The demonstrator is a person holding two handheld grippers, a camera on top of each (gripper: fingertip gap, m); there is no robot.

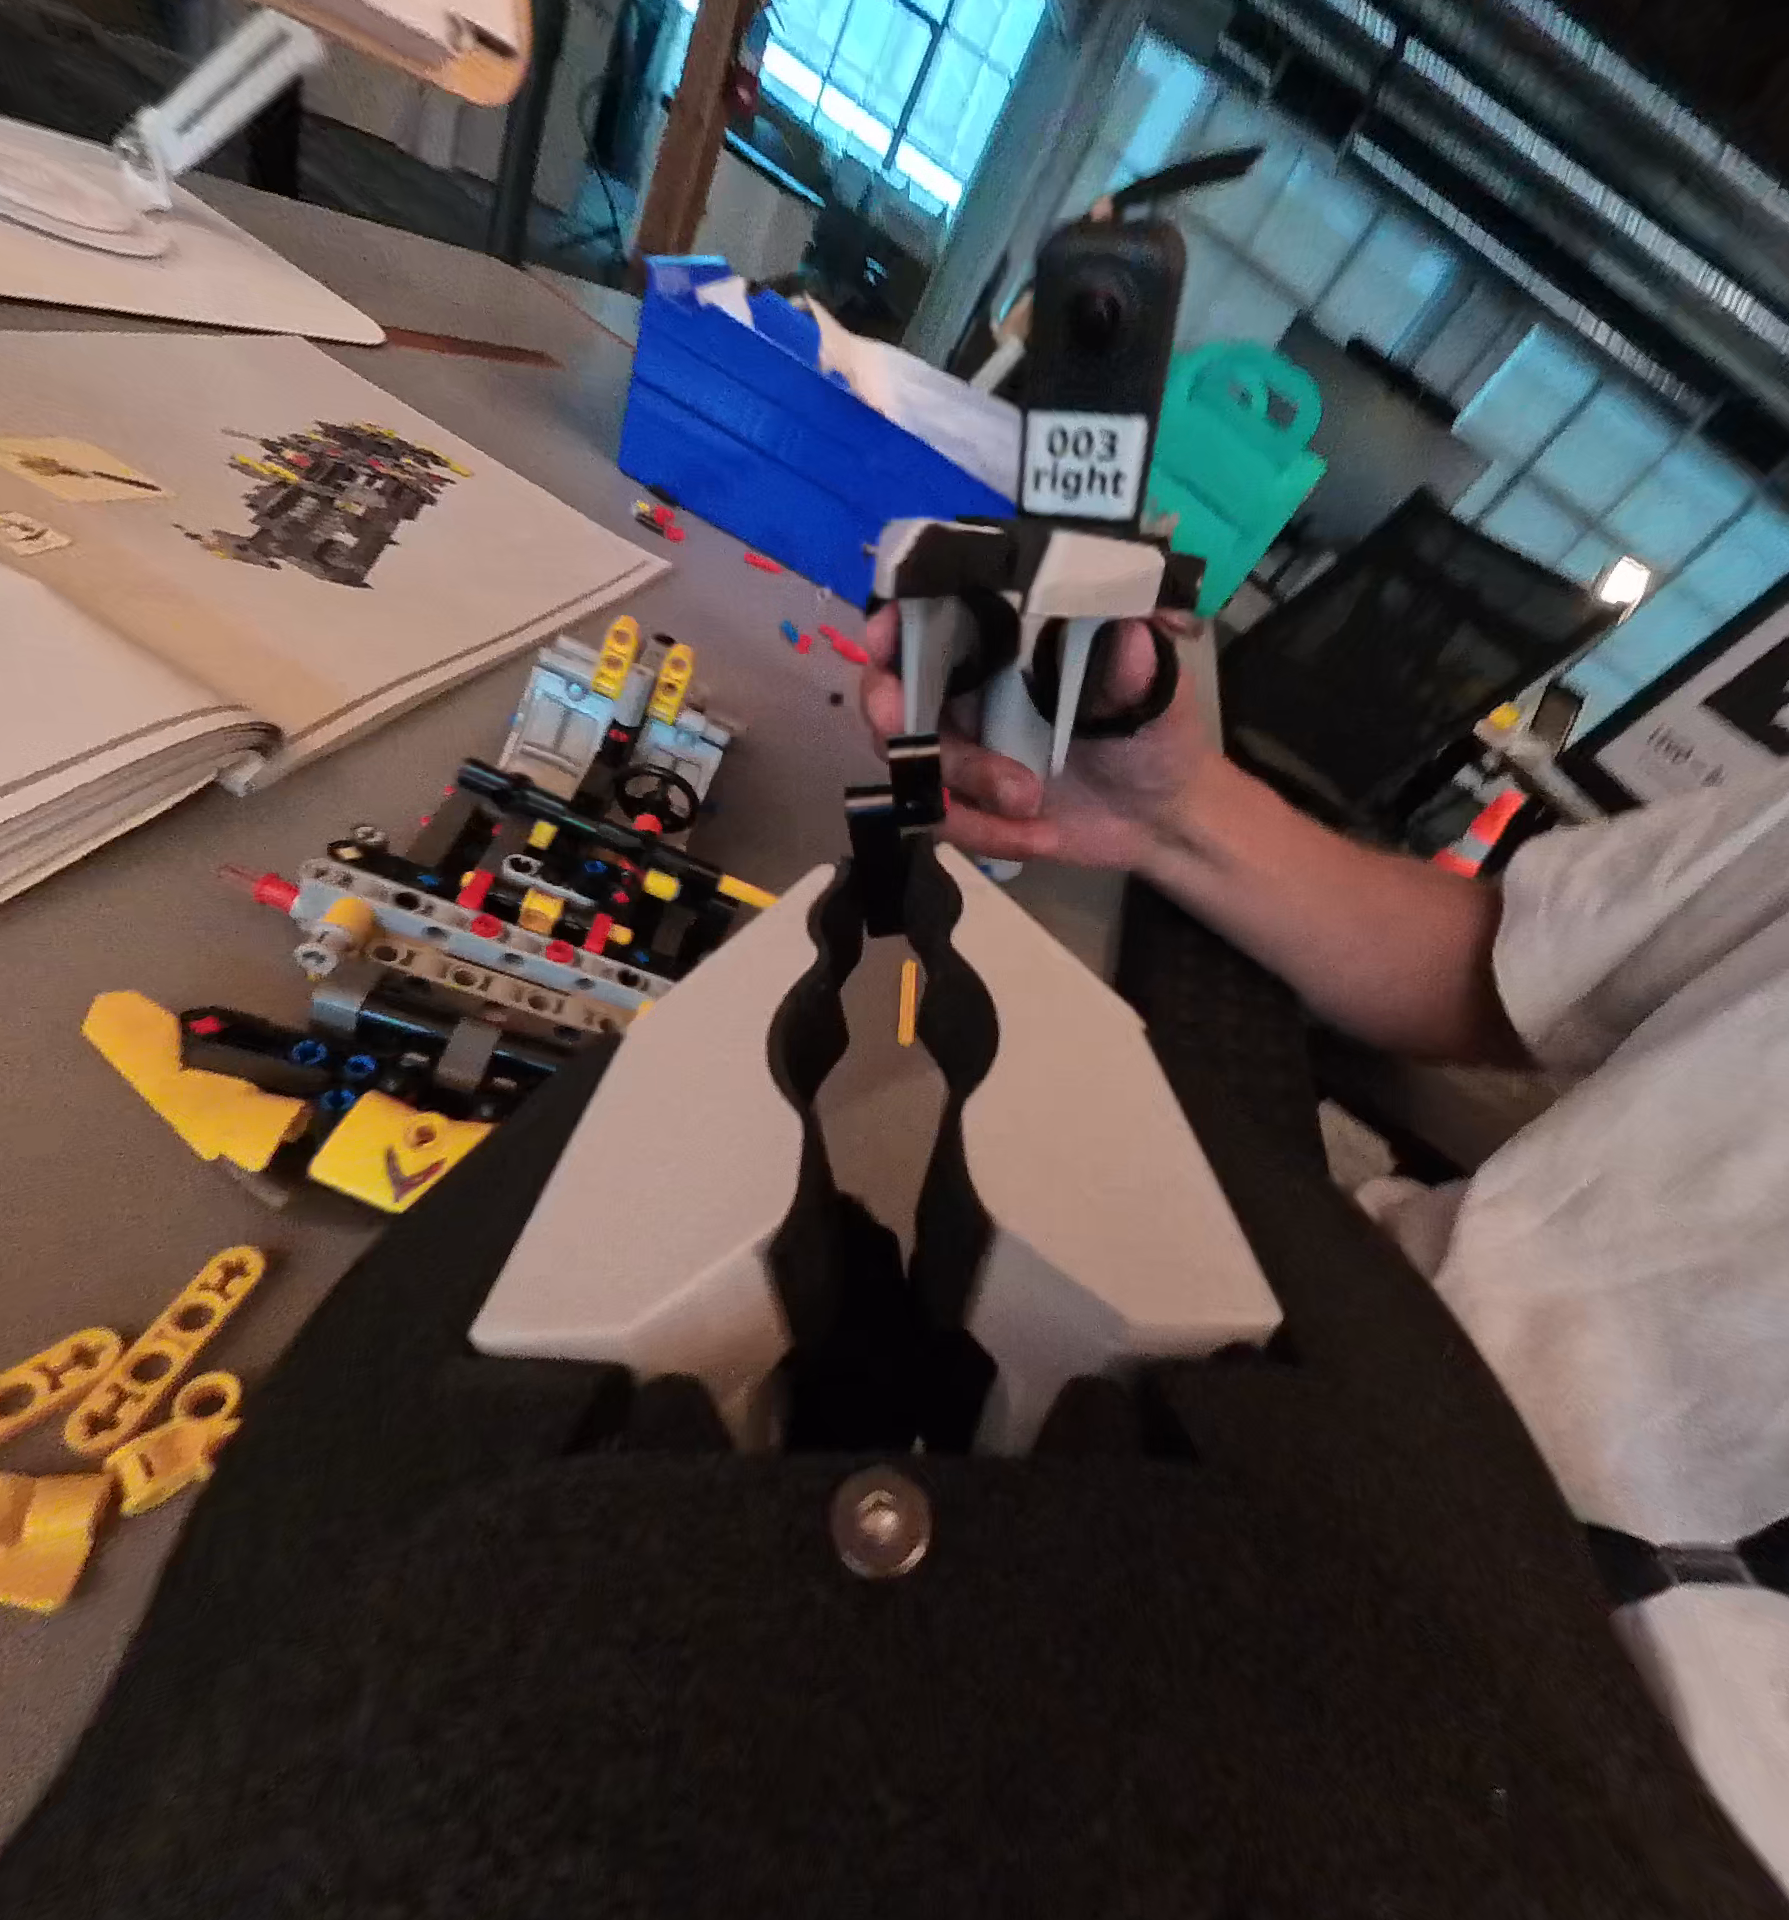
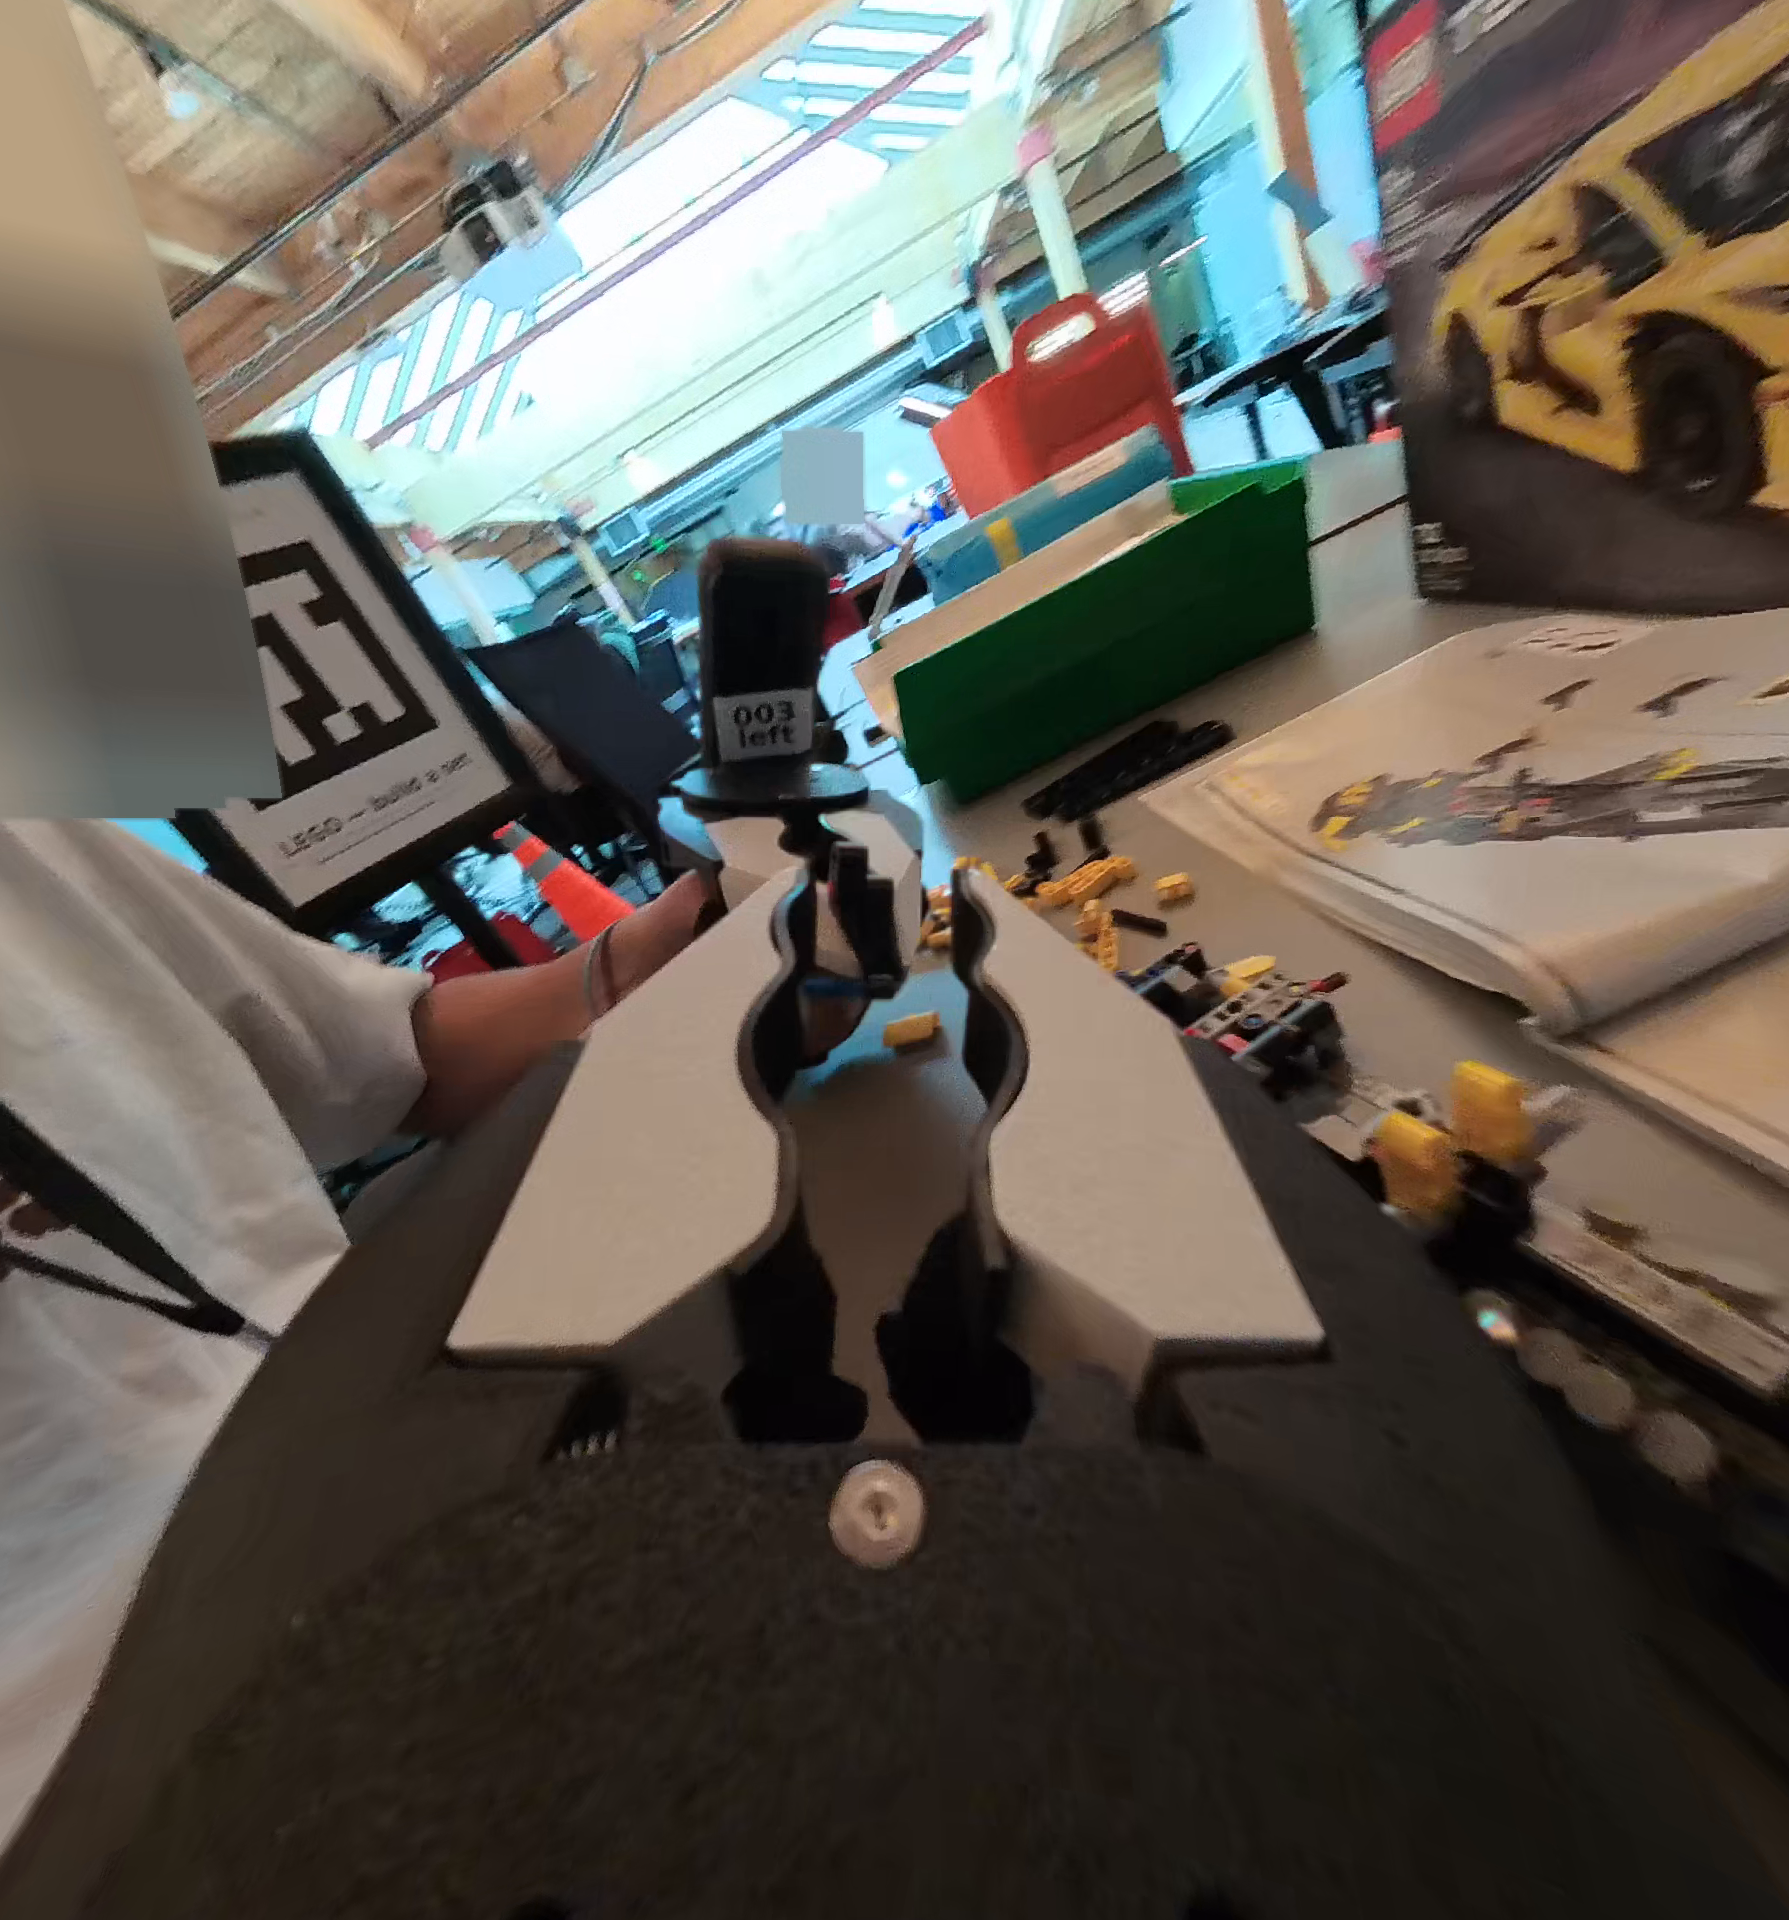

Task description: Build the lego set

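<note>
A: In the left wrist view the left gripper [image 1: 885,883] has its jaws nearly closed on a small black piece [image 1: 882,852], pinched at the tips at 12 o'clock. The right gripper [image 1: 983,748] meets it from above, touching the same piece.

B: The right wrist view shows the right gripper [image 2: 874,904] with a narrow gap at its tips; the black piece [image 2: 859,914] sits in it against the left finger. I cannot tell whether the right one grips it.

A: Only mine shows the part-built lego chassis [image 1: 516,914] at 10 o'clock, the loose yellow beams [image 1: 121,1382] at 8 and the blue bin [image 1: 765,436] at 12.

B: Only mine shows the green bin [image 2: 1108,665] at 1 o'clock and the set's box [image 2: 1617,301] at 2. The open manual [image 2: 1555,810] lies at 3 o'clock
</note>
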